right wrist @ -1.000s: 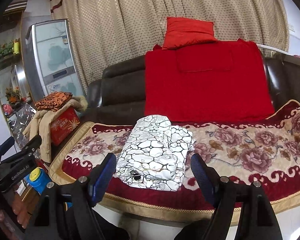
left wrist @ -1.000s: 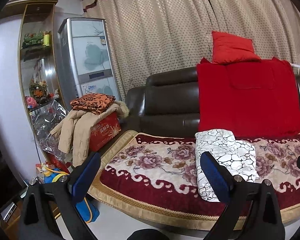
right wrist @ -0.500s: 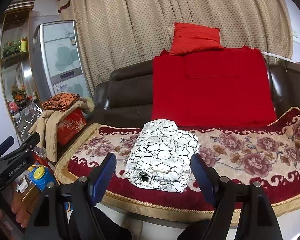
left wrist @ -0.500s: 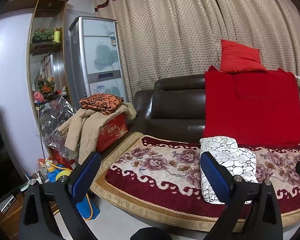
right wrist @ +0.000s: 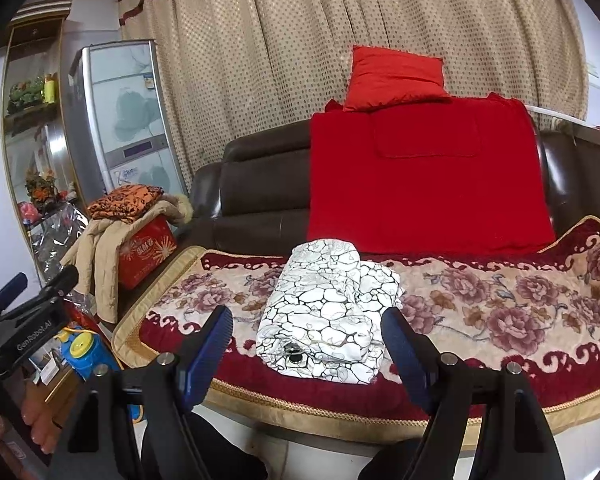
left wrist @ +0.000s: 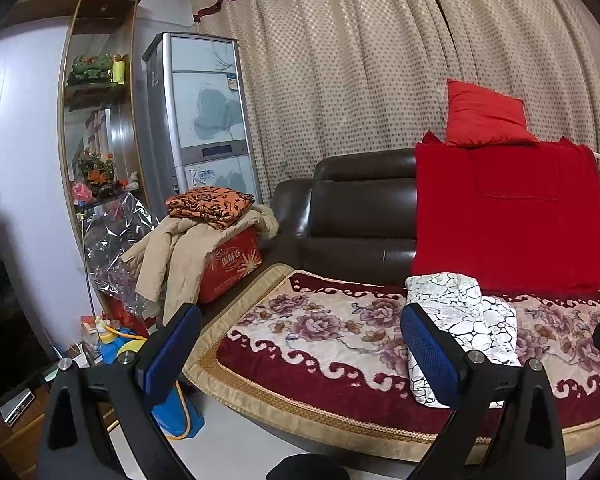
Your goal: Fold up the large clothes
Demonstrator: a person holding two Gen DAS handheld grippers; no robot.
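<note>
Nearest to me, my right gripper (right wrist: pixel 306 350) stands wide with nothing between its blue pads, and my left gripper (left wrist: pixel 300 344) is just as wide and empty; both hang short of the sofa's front edge. I can also see the left one from the side at the left rim of the right wrist view.

Just beyond the right gripper lies the folded white garment (right wrist: pixel 330 312), printed with a black crackle pattern, sitting on the floral seat cover (right wrist: pixel 500 304) close to its front border. It looks finished to me: a compact block several layers thick, with a dark button or eyelet showing at the near end. I judge it light and soft, likely to sag and unfold if pinched by a single layer. If I had to move it, I would take the near thick edge through all layers with one claw and support the far side with the other.

Left of the sofa, a red cardboard box (right wrist: pixel 148 252) carries a beige padded coat (right wrist: pixel 100 248) draped over it and a folded orange-and-black cloth (right wrist: pixel 126 200) on top; what is inside the box I cannot tell. Farther back, a red blanket (right wrist: pixel 428 176) hangs over the brown leather backrest with a red cushion (right wrist: pixel 394 78) above it.
</note>
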